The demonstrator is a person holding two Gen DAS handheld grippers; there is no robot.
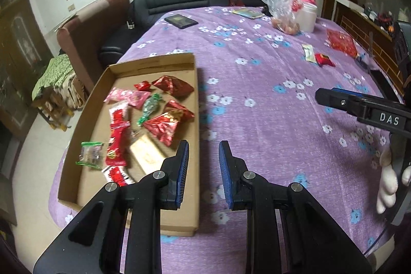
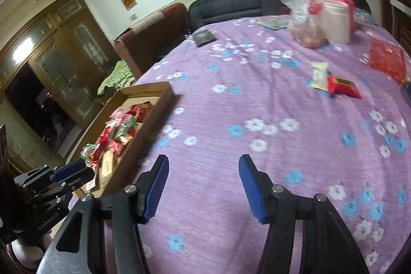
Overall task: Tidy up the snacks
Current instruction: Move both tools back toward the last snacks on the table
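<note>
A shallow cardboard box (image 1: 190, 63) lies on the left of the purple flowered table and holds several snack packets (image 1: 161, 129), mostly red. It also shows in the right wrist view (image 2: 154, 91). A pale green packet (image 2: 319, 75) and a small red packet (image 2: 343, 86) lie loose on the cloth far right; they also show in the left wrist view, pale packet (image 1: 308, 53) and red packet (image 1: 325, 59). My left gripper (image 1: 204, 148) is open and empty over the box's right wall. My right gripper (image 2: 204, 163) is open and empty above bare cloth.
A large red packet (image 2: 388, 60), a clear plastic bag (image 2: 303, 19), a white jar (image 2: 336, 22), a booklet (image 2: 273, 22) and a dark tablet (image 2: 204, 37) sit at the far side. Sofas stand behind the table.
</note>
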